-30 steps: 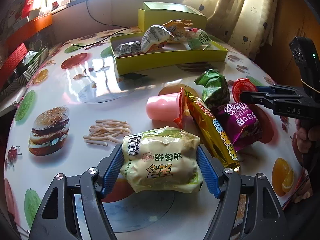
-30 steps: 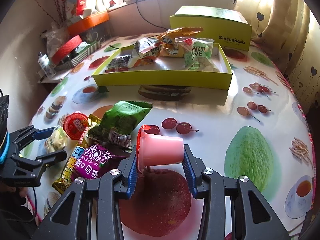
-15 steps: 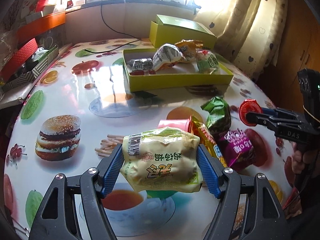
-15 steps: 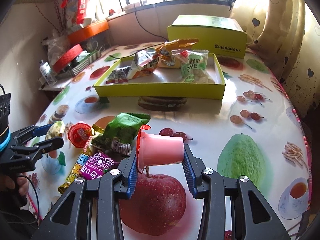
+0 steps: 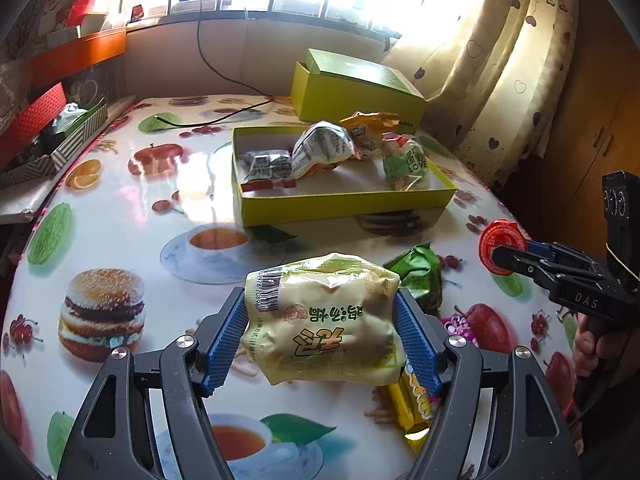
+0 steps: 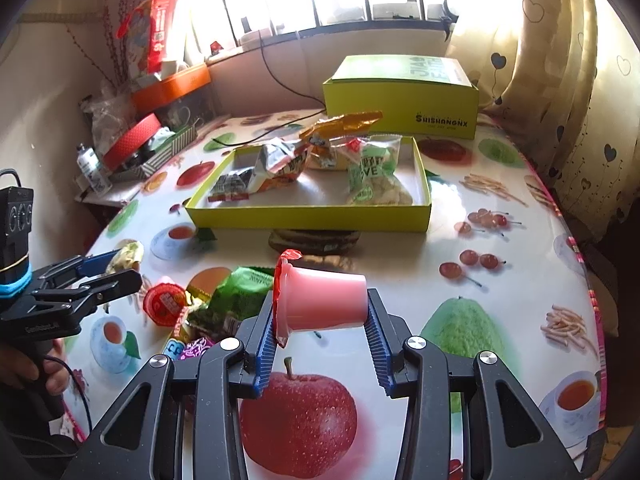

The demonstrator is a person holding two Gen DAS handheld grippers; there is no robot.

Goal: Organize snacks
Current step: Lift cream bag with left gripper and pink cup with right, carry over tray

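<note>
Left gripper [image 5: 322,340] clamped on yellow bag [image 5: 324,320]; right gripper [image 6: 320,320] clamped on sideways pink cup [image 6: 320,300]; could slip if tilted over tray [image 6: 308,216].

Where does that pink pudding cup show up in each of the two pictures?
Left wrist view: the pink pudding cup is at the right edge, only its red foil lid showing, clamped in the right tool.
Right wrist view: the cup lies sideways at bottom centre, between the blue pads.
Shared landmark: the open yellow-green tray of snacks beyond it.
</note>
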